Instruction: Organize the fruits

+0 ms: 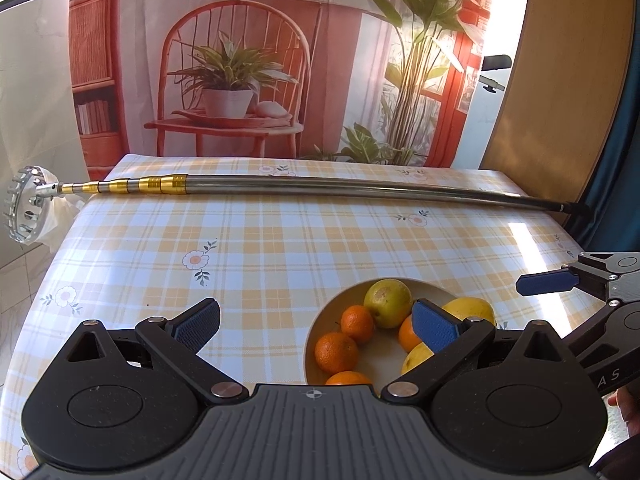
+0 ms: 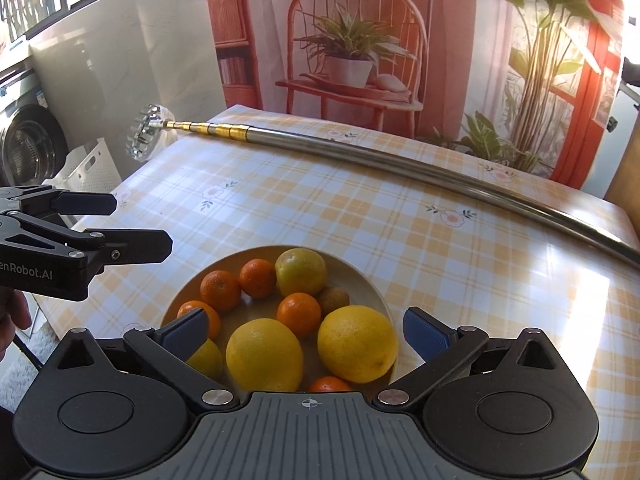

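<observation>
A cream bowl (image 2: pixel 354 276) on the plaid table holds several oranges (image 2: pixel 220 290), two big yellow lemons (image 2: pixel 264 354), a greenish lemon (image 2: pixel 301 272) and a small brown fruit (image 2: pixel 333 300). My right gripper (image 2: pixel 306 332) is open over the bowl's near side, its blue pads either side of the lemons and touching nothing. My left gripper (image 1: pixel 316 324) is open too, to the left of the bowl (image 1: pixel 430 292), with its right finger over the fruit. It also shows from the side as the left gripper (image 2: pixel 120 226). One blue pad (image 1: pixel 548 282) of the right gripper enters from the right.
A long telescopic metal pole (image 1: pixel 320 188) with gold sections and a toothed head (image 1: pixel 26 204) lies across the table's far side. A printed backdrop hangs behind. A washing machine (image 2: pixel 28 148) and a white basket (image 2: pixel 88 168) stand left of the table. Bare cloth (image 1: pixel 240 248) stretches left of the bowl.
</observation>
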### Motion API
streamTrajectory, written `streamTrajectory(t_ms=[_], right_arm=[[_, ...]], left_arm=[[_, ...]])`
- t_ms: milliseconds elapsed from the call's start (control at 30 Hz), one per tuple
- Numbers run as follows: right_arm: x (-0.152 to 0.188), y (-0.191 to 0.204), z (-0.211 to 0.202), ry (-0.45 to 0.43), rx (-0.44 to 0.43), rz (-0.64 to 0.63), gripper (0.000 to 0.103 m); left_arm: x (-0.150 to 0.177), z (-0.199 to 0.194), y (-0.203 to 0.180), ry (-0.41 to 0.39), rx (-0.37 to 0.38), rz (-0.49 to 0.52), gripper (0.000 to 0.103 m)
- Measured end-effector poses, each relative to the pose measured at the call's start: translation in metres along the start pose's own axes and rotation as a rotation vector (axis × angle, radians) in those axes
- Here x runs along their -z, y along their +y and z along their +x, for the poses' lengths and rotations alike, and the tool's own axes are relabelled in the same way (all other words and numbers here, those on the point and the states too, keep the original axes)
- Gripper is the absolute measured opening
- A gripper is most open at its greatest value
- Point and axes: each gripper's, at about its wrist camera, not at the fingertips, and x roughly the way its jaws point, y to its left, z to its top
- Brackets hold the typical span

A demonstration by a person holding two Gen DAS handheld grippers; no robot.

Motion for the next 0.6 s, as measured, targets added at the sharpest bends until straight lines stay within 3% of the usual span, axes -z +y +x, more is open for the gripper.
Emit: streamTrajectory(t_ms=[233,600], right_arm=[[-0.020,-0.011,-0.040,-0.125,0.045,0.037,0.103],[-0.063,-0.028,-0.134,-0.423,0.109,0.118,0.103]], left_arm=[[-0.020,-0.021,-0.005,-0.072,0.012,0.005,0.103],[-0.087,-0.089,-0.042,-0.337,-0.028,0.080,0.103]])
